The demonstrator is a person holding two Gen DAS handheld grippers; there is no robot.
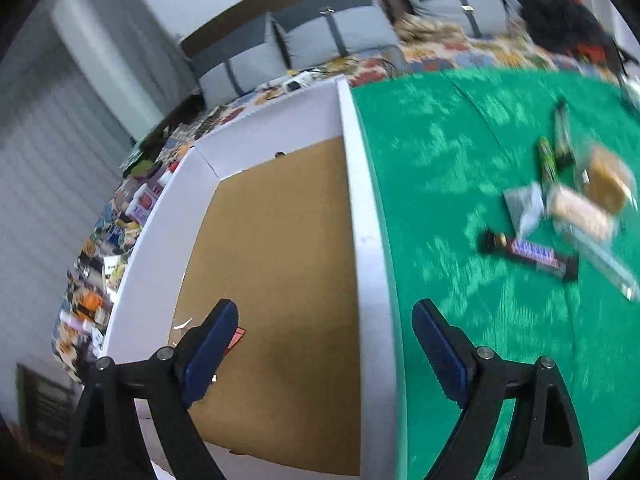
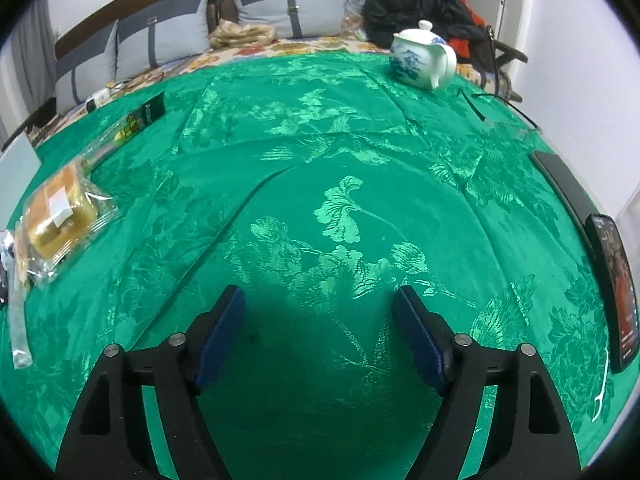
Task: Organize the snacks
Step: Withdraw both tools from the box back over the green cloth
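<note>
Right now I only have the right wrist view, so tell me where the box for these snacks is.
Observer: A white box with a brown floor sits at the left edge of the green cloth, under the left gripper.
Operator: Report whether that gripper carries anything.
Observer: No, it is open and empty.
Operator: List snacks I cannot see.
Observer: A dark chocolate bar lies nearest the box, with a pale wrapped bar just behind it.
Operator: Say what is in the box.
Observer: Mostly bare floor; a small reddish item shows beside the left finger.
</note>
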